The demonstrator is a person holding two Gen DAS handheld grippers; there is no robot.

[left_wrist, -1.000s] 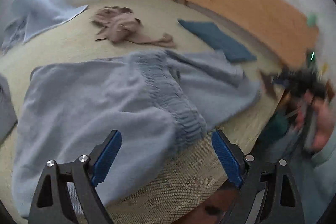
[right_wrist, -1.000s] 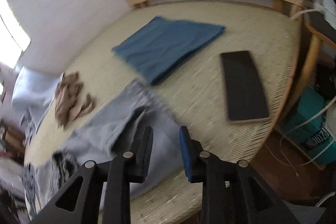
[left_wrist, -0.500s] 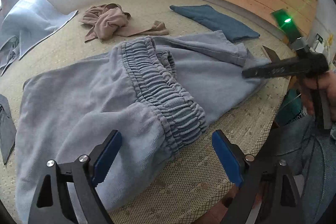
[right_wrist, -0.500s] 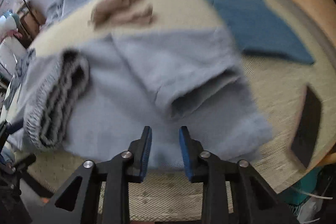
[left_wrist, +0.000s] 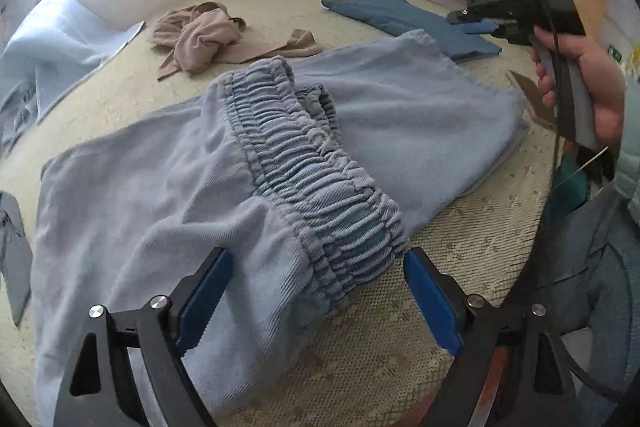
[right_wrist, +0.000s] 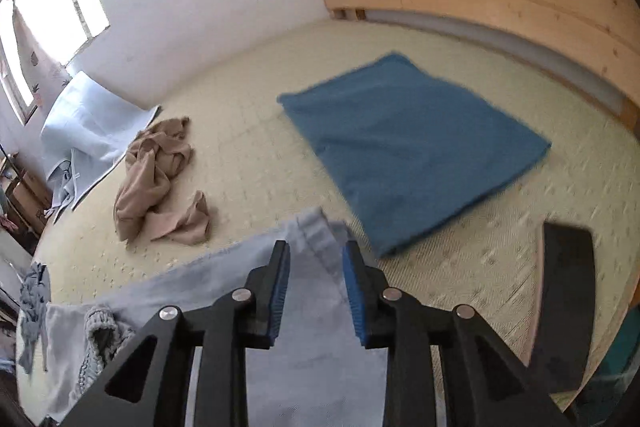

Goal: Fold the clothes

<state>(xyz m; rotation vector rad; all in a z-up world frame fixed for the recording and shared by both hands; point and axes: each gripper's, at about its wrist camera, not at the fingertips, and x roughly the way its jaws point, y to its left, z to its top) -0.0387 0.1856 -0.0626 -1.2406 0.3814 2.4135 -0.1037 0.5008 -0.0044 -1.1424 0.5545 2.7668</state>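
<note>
Pale-blue sweatpants (left_wrist: pixel 200 187) half-folded; my left gripper (left_wrist: pixel 316 291) gapes wide, right gripper (right_wrist: pixel 314 283) slightly parted, so that bunched waistband (left_wrist: pixel 316 187) may skew my fold.

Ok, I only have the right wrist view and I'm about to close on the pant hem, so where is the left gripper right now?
Observer: The left gripper is open, one finger on each side of the near end of the elastic waistband of the light blue pants.
Operator: Is my right gripper touching the cloth?
Observer: No. In the left wrist view the right gripper hangs in the air above the far edge of the pants, holding nothing.
Operator: Are the pants flat?
Observer: The leg part lies smooth, but the waistband stands up as a bunched ridge across the middle.
</note>
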